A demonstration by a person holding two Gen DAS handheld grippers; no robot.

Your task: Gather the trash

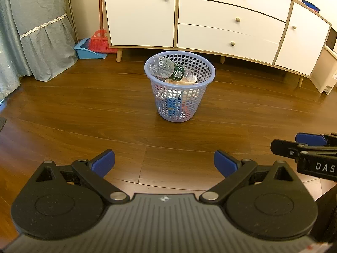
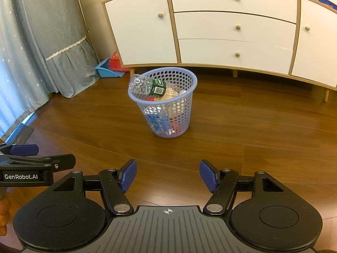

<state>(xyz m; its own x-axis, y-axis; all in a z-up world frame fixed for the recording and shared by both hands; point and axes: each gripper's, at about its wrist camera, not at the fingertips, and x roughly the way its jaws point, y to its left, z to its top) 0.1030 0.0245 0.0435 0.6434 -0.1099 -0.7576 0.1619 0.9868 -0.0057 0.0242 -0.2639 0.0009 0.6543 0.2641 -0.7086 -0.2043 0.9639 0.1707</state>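
At the far left hung a grey-blue curtain [image 1: 40,31], and beside it a blue dustpan [image 1: 87,51] with a red broom [image 1: 101,42] leaned in the corner. My left tongs [image 1: 164,163] hovered low over the wooden floor [image 1: 84,109], their blue pads spread wide apart and holding nothing. Straight ahead, well apart from both tongs, a lilac mesh basket [image 1: 179,105] stood upright on the floor just in front of a white cabinet [image 1: 229,19] with round knobs. A crushed clear plastic bottle [image 1: 168,69] with a dark green label lay tilted across the basket's rim, its base poking above the left edge, with other scraps beneath it. My right tongs [image 2: 167,176] were level with the left, just beside them, pads also apart and empty.
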